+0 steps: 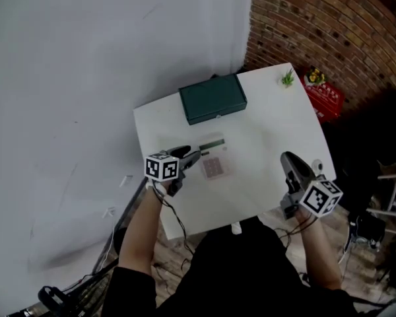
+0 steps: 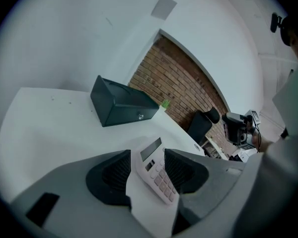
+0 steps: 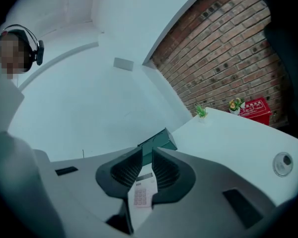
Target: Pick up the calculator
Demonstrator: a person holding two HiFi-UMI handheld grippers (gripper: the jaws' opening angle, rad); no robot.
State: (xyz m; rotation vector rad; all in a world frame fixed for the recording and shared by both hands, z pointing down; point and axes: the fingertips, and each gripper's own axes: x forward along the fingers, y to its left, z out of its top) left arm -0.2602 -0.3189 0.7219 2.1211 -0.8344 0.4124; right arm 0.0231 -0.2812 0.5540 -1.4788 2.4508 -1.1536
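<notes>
You stand at a white table (image 1: 277, 117) set in a corner, with a plain white wall (image 1: 86, 78) on your left and a red brick wall (image 1: 330, 25) ahead. The floor (image 1: 185, 253) is wooden, and a red crate (image 1: 327, 98) sits by the brick.

Smooth plastic calculator (image 1: 214, 158), matt white table (image 1: 277, 111), rough brick wall (image 1: 317, 25)

White table (image 1: 277, 121): dark green box (image 1: 212, 98) at back, calculator (image 1: 214, 160) mid, small plant (image 1: 288, 79) far corner.
</notes>
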